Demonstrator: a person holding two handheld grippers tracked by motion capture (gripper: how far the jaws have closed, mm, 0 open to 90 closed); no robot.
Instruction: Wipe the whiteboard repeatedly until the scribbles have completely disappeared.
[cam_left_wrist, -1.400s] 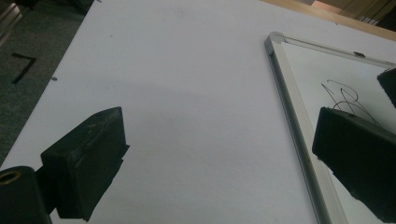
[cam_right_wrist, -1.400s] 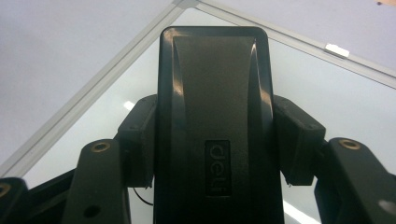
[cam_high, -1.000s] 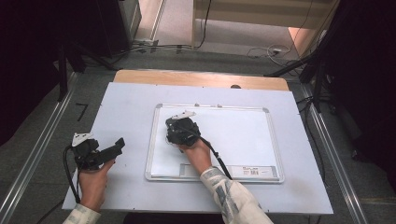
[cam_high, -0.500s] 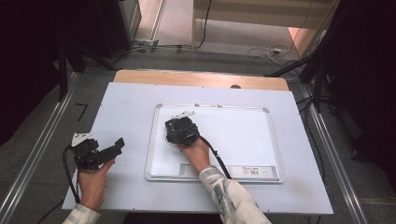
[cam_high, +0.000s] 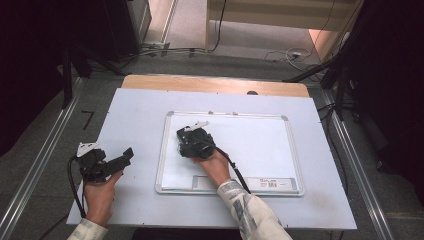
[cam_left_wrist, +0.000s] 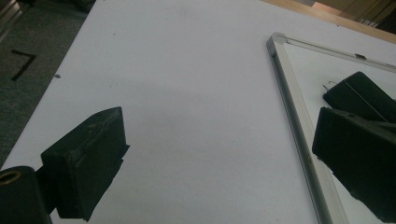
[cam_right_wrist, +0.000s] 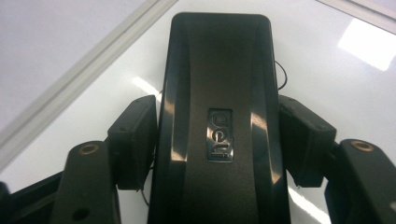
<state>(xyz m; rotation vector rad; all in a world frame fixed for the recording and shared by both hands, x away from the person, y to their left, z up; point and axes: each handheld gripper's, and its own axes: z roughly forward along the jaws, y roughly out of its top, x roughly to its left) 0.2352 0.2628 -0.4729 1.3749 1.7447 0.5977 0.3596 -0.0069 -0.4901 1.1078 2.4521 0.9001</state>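
Over the whiteboard (cam_high: 260, 150) your right gripper (cam_high: 192, 142) has its jaws clamped on a black eraser (cam_right_wrist: 217, 116), pressing it flat near the left frame — the surface around it looks clean, so any wiping seems nearly done, though that's a guess. Your left gripper (cam_high: 107, 162) hangs wide open and empty over the table (cam_high: 135, 115). Since a second ago, barely anything has shifted
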